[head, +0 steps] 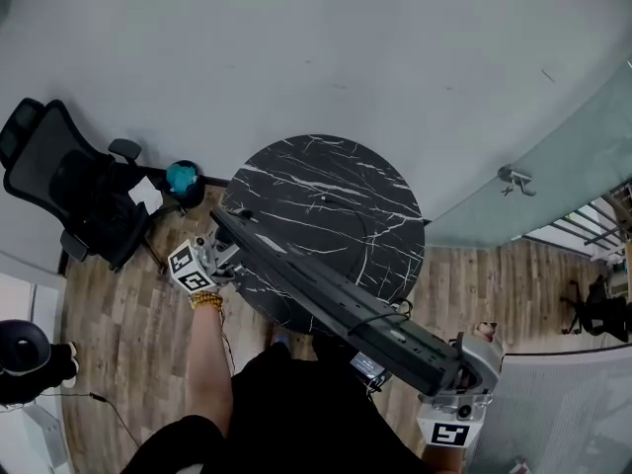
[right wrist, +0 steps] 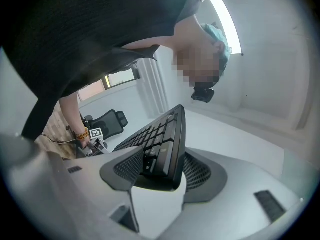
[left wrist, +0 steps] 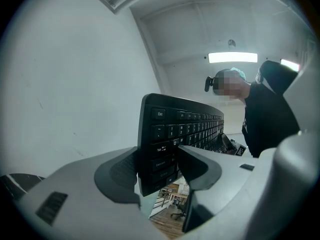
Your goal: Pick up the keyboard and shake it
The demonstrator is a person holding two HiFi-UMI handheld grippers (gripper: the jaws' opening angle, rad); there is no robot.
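The left gripper (head: 225, 248) is closed to a narrow gap on one short end of the black keyboard (head: 326, 284). In the left gripper view, that gripper (left wrist: 159, 166) has a dark pad pressed on each face of the board near the Esc corner, and the keyboard (left wrist: 185, 124) stands on edge with its rows of keys running away from the camera. The right gripper (head: 456, 361) clamps the opposite end just as narrowly. In the right gripper view, that gripper (right wrist: 160, 166) has its ribbed pads on either side of the keyboard (right wrist: 160, 129), which is again edge-up. The keyboard hangs in the air between the two grippers. It slants across the near edge of a round black tabletop (head: 336, 191) veined with white, and touches nothing else. A cable (head: 380, 316) loops from its underside. The floor (head: 118, 334) is wood plank, the wall behind the tabletop is plain pale grey, and a glass partition (head: 553, 181) closes the right side. A long ceiling light (left wrist: 232, 57) shows in the left gripper view. There is one keyboard, two grippers and one tabletop. One black office chair (head: 69, 181) stands at the left, with one teal ball-like object (head: 183, 178) just beside it. The left wrist wears one bead bracelet (head: 205, 300).
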